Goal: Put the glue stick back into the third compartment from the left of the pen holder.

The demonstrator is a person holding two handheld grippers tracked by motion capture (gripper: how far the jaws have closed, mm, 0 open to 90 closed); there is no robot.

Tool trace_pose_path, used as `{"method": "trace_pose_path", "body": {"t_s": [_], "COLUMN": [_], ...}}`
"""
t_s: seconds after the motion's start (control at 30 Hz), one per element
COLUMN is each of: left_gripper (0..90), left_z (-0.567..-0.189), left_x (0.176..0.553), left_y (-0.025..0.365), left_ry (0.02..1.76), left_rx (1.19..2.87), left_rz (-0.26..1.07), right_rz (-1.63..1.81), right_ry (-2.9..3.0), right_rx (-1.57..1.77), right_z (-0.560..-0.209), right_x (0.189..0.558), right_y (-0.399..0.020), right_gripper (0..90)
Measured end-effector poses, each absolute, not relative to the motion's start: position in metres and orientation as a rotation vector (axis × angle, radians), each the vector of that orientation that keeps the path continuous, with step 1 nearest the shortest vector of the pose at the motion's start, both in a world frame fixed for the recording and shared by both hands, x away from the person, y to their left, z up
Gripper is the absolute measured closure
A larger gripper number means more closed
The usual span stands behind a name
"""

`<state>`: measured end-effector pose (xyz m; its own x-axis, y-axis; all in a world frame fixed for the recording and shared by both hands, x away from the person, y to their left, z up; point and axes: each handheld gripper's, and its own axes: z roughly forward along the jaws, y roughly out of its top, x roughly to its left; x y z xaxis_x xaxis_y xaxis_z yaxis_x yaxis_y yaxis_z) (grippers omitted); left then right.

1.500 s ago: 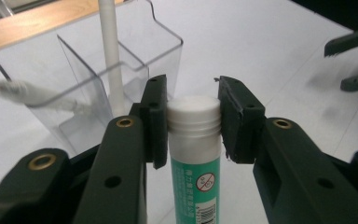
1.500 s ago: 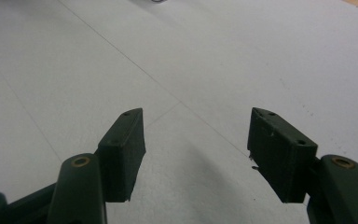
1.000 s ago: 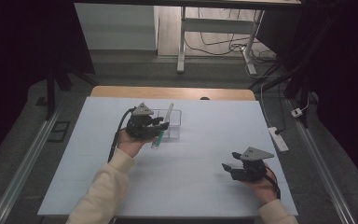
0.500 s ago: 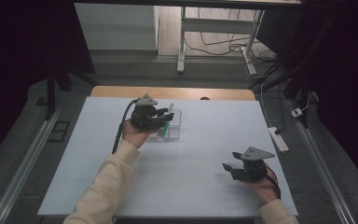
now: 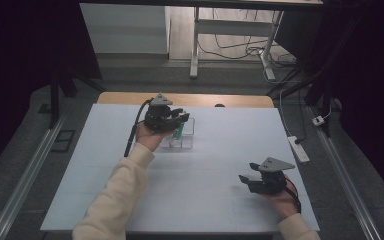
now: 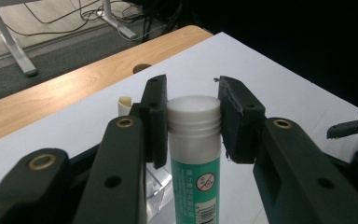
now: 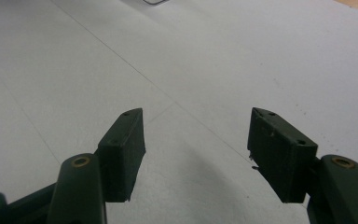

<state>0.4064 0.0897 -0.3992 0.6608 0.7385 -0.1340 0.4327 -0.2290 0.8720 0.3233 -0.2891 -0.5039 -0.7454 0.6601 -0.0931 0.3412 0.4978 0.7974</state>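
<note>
Glue stick (image 6: 195, 154) stands upright, long axis vertical, white cap up, green label below. It sits at the far-left part of the white table (image 5: 215, 150), over the clear plastic box (image 5: 184, 135), just right of the person's left hand. Whether its base rests in the box or hangs clear, can't tell.

Left gripper (image 6: 193, 119): jaws pinched on the glue stick just under the cap, left pad flat on it, right pad touching at the cap edge. A second white tube top (image 6: 124, 103) sits just behind the left jaw.

Right gripper (image 7: 196, 154): near-right, well apart from the box, jaws spread wide, nothing between them, low over bare table.
</note>
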Motion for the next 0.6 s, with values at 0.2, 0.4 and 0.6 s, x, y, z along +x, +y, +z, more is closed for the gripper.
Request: {"method": "trace_pose_path", "body": {"t_s": [0.2,0.4,0.6], "left_gripper": [64.7,64.7,64.7], "left_z": [-0.394,-0.394,-0.395], "left_x": [0.415,0.425,0.433], "left_y": [0.086,0.084,0.08], "left_ry": [0.932,0.954,0.965], "left_rx": [1.865,1.85,1.851], "left_rz": [0.391,0.389,0.401], "right_rz": [1.13,1.122,1.127], "right_ry": [2.357,2.36,2.356], "right_rx": [0.833,0.834,0.839], "right_z": [-0.504,-0.503,-0.504], "right_x": [0.323,0.324,0.324], "right_y": [-0.289,-0.29,-0.291], "right_gripper": [36.4,36.3,36.4]}}
